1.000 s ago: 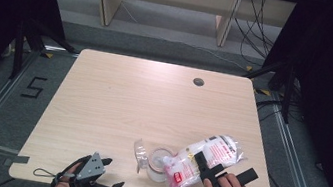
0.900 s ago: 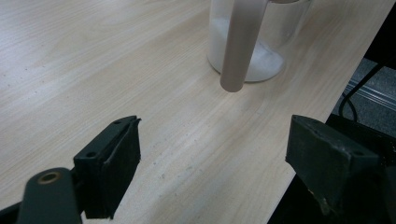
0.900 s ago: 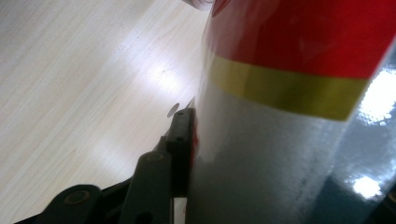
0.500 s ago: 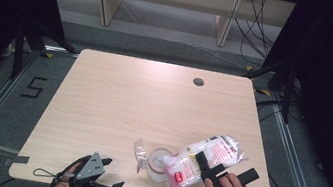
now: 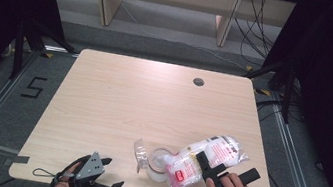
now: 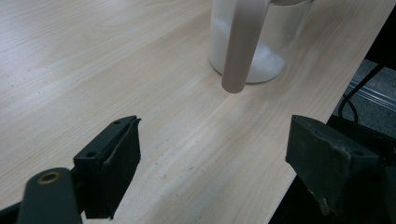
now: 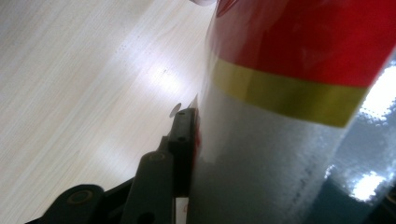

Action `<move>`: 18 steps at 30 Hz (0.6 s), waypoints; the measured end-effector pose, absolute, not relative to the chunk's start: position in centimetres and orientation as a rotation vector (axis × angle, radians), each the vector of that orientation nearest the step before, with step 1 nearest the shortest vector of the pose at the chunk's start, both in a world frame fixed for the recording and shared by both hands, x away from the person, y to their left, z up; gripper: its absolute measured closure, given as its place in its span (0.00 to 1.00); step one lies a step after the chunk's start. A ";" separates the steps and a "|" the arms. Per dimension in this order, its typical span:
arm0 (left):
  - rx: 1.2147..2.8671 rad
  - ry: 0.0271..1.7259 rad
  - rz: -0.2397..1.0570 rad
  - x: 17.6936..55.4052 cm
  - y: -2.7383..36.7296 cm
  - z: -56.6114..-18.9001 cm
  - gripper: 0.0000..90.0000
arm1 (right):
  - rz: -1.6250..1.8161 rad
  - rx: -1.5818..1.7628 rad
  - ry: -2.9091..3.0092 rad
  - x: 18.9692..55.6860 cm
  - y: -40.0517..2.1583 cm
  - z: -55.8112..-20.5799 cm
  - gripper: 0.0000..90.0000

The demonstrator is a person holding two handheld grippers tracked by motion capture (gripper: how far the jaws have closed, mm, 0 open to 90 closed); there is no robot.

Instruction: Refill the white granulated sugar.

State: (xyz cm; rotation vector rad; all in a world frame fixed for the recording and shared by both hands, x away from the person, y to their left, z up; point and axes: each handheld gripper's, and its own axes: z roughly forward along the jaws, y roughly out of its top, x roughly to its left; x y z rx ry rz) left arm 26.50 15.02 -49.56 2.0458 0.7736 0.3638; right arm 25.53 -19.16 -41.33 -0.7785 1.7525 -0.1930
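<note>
- Gripping a plastic bag of white grains across its middle with the right gripper, near the right front corner of the table; bag tilted, its open end lowered over a clear jar.
- Standing upright close to the front edge, between the two hands, with a low layer of white grains on its bottom; hinged lid flipped open to the left.
- Resting at the left front edge, well apart from the jar: left gripper, jaws spread wide and holding nothing.
- From the left gripper view: wide gap between both black jaws, bare wood beneath, and the jar ahead with white grains heaped against its far wall, a blurred pale bar crossing in front of it.
- From the right gripper view: bag pressed tight against one black jaw, its red panel and yellow stripe close up, clear film below beaded with grains; other jaw hidden behind the bag.
- From the high view alone: bag lettering in red, round hole near the far edge.
- Compared with a second ago: bag, jar and both hands unmoved; no visible change in the grain level.
</note>
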 end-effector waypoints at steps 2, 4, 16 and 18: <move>2.044 0.770 0.363 26.5 15.0 -49.6 0.19 | -0.194 -0.779 1.752 25.5 -19.2 -41.3 0.75; 2.048 0.767 0.366 26.5 15.0 -49.5 0.19 | -0.192 -0.780 1.749 25.5 -19.2 -41.4 0.76; 2.034 0.799 0.356 26.4 14.9 -49.6 0.19 | -0.204 -0.799 1.749 25.6 -19.1 -41.3 0.76; 2.035 0.797 0.352 26.4 14.9 -49.6 0.19 | -0.190 -0.775 1.757 25.6 -19.2 -41.4 0.76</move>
